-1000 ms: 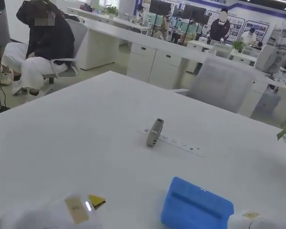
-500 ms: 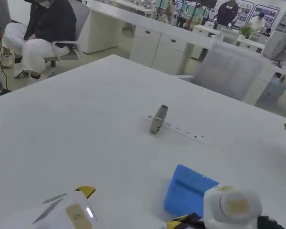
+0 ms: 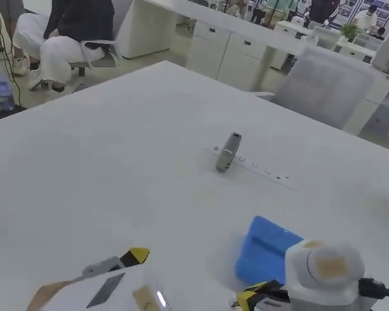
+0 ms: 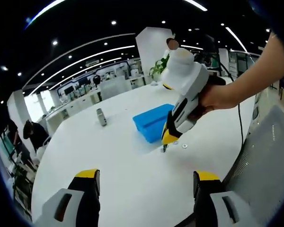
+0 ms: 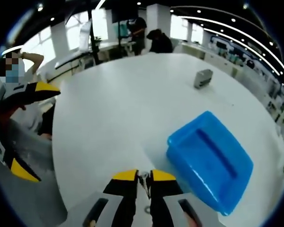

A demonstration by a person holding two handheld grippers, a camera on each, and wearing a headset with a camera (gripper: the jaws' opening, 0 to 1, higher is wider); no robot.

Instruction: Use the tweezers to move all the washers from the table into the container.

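Just beside the blue container (image 5: 210,161), right gripper (image 5: 143,174) clamps tweezers (image 5: 145,188).

Bright, even light falls from white ceiling light strips (image 4: 80,52), at 11 o'clock in the left gripper view. The smooth white worktop (image 3: 117,162) carries only faint shadows. The head view is soft, blurriest at 6 o'clock; both gripper views bow at their edges.

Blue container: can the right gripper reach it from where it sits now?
Probably yes. The right gripper, shut on the tweezers, sits just beside the blue container, whose open top faces up, with bare table between them.
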